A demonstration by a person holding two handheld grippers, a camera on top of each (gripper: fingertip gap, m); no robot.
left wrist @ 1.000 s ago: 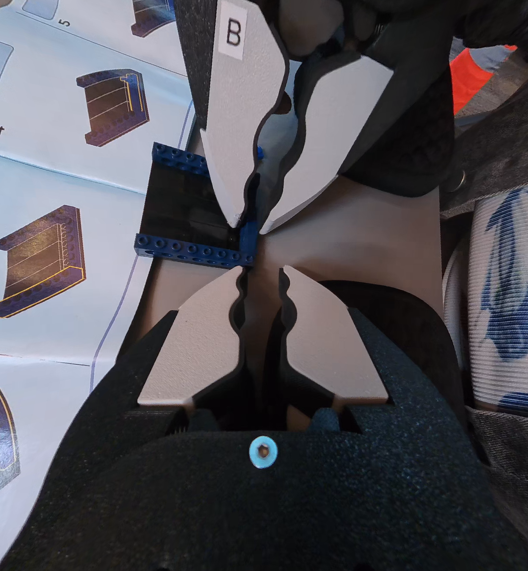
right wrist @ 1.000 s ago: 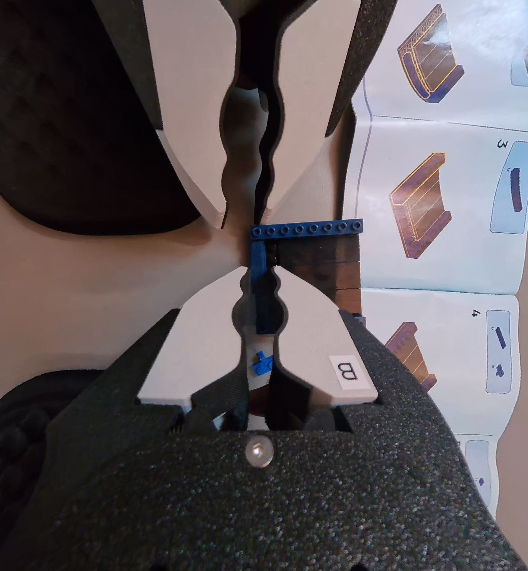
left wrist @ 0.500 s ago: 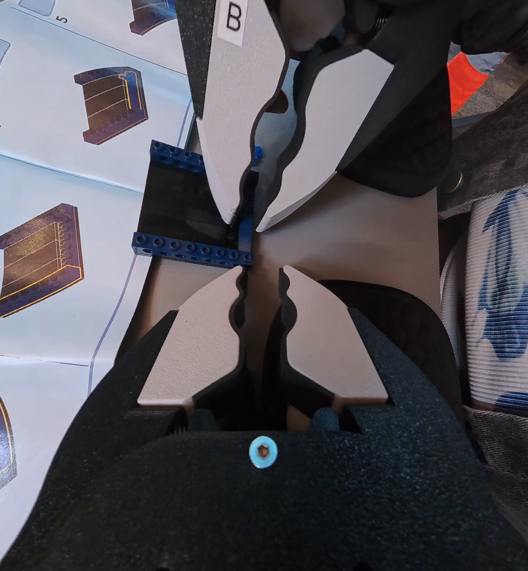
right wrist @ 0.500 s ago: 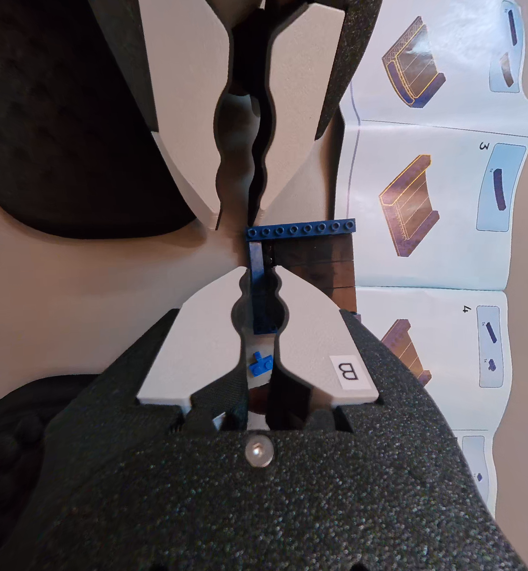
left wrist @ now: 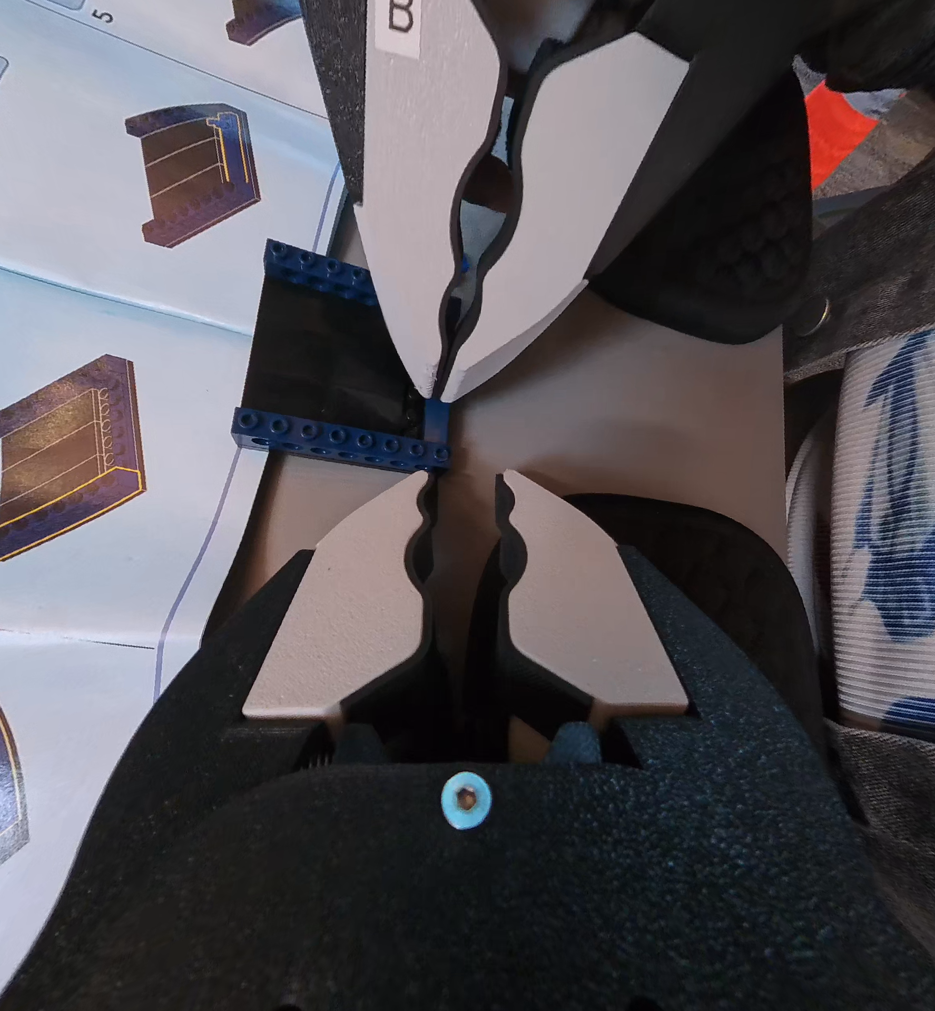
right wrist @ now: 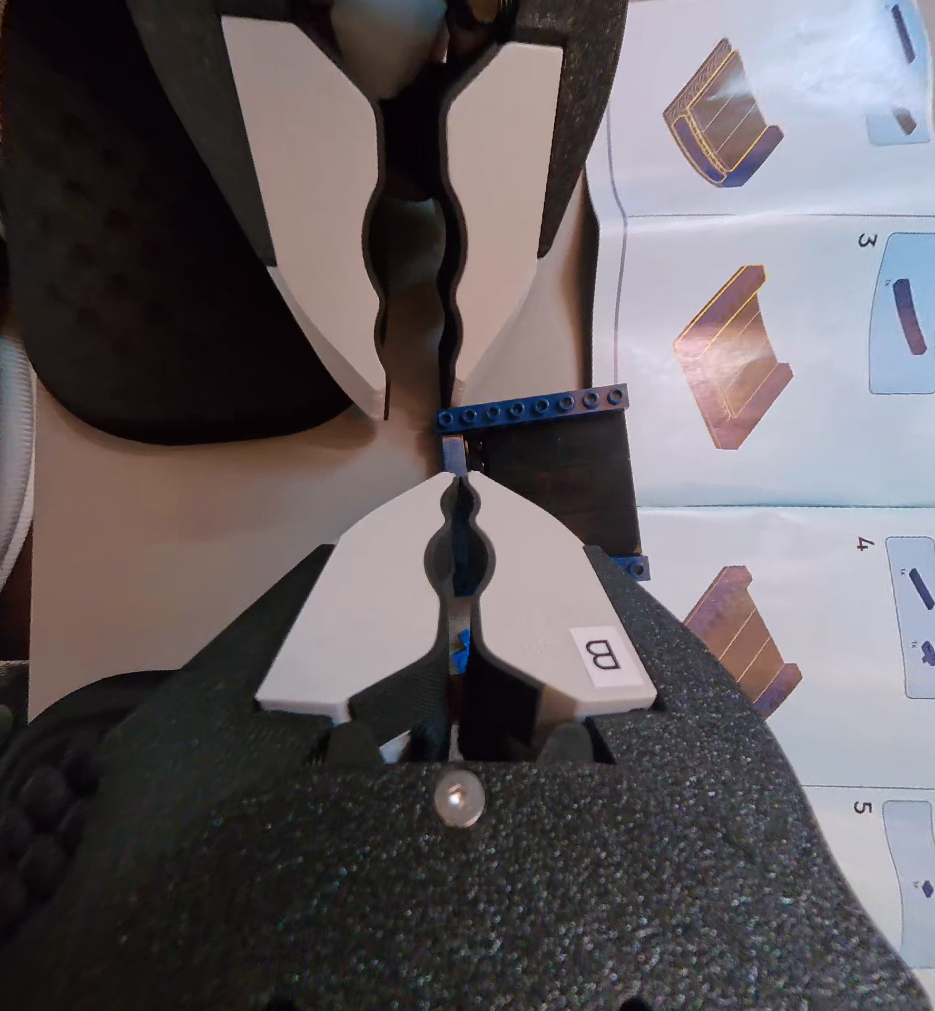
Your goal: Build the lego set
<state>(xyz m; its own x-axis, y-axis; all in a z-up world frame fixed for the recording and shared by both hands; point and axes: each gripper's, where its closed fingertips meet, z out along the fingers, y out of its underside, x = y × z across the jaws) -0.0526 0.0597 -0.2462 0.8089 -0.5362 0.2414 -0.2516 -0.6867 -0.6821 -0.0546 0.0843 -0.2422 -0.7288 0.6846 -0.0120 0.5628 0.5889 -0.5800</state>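
Beige tabletop [left wrist: 618, 416] is seen beneath a small brick assembly [left wrist: 323, 361], a glossy dark panel framed by studded blue bars, lying half on an open instruction booklet [left wrist: 98, 306] of pale blue pages. At its near corner a short blue brick [right wrist: 454, 457] is met by the right gripper [right wrist: 458, 478], whose smooth white fingers are closed together, seemingly pinching or pressing it, though contact is poorly shown. Just beside the long bar [left wrist: 344, 440], the left gripper [left wrist: 465, 476] is held with its fingers apart and empty.
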